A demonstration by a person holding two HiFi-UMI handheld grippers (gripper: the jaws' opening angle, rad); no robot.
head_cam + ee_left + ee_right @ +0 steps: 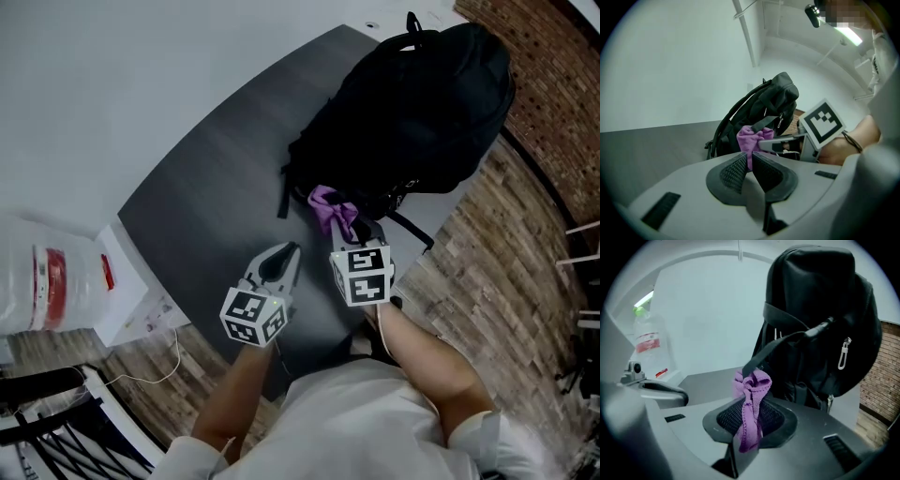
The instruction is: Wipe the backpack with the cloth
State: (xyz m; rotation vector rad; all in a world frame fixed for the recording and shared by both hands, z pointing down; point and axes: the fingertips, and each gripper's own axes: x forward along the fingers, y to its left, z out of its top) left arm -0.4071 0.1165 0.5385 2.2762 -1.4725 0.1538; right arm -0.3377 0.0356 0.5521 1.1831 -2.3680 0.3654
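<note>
The right tongs (749, 401) are clamping a purple cloth (751, 380). The fabric is bunching in a knot above the pads and hanging in a strip below them. Just past the tips, the bunched end is pressing at the near lower edge of the black backpack (412, 112), under a strap (783, 345) that is crossing in front of it. I cannot tell whether cloth and bag are actually touching. The backpack is resting on the dark counter (216, 206), filling the space straight ahead of the right tongs.

The left tongs (750, 161) are sitting closed or all but closed, with only a sliver showing between the pads and nothing held. They are hovering over the counter just left of the right tongs, short of the backpack and apart from the cloth, which is lying ahead of them and slightly to the right.
</note>
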